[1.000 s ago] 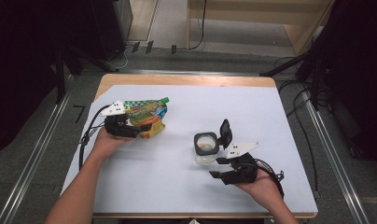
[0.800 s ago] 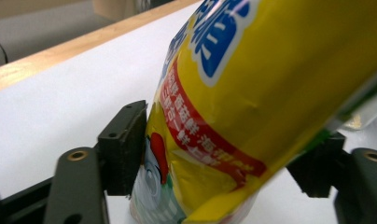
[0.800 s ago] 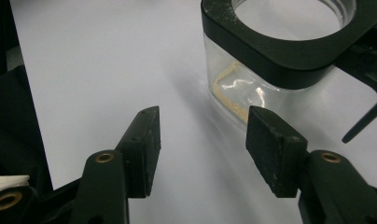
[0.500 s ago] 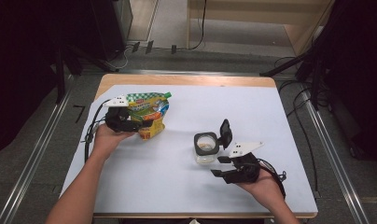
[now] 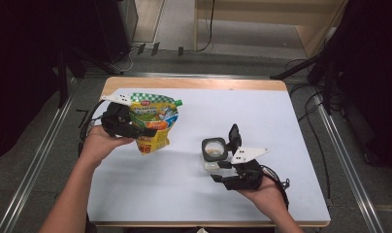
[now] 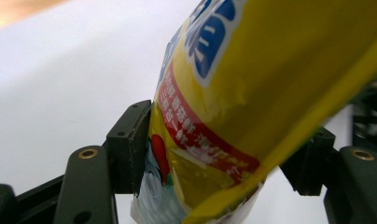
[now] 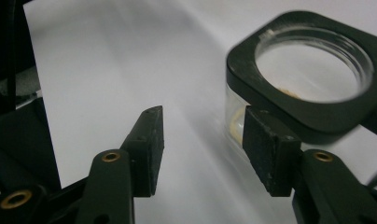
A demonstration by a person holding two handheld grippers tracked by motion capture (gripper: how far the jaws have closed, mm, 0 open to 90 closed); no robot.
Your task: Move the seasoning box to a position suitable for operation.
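A yellow and green snack pouch [image 5: 154, 120] hangs upright above the left of the white table [image 5: 281, 121]. My left gripper [image 5: 145, 127] is shut on it from the left; its jaws closed onto it within the last second. In the left gripper view the pouch [image 6: 252, 93] fills the gap of the left gripper [image 6: 221, 149], with both pads against it. A clear square jar [image 5: 214, 150] with a black rim and flipped-up lid [image 5: 234, 137] stands at centre right. My right gripper [image 5: 217, 169] lies just in front of it, jaws closing. In the right gripper view the jar [image 7: 312, 70] stands beyond the right pad of the right gripper [image 7: 206, 126], with nothing between the jaws.
The table's wooden far edge [image 5: 194, 83] runs along the back. Metal rails [image 5: 351, 174] flank both sides, and cables [image 5: 305, 92] lie on the floor at the right. Bare white surface stretches between the two hands and across the far right.
The left hand has lifted the pouch off the table and stood it upright. The right hand and the jar have hardly moved.
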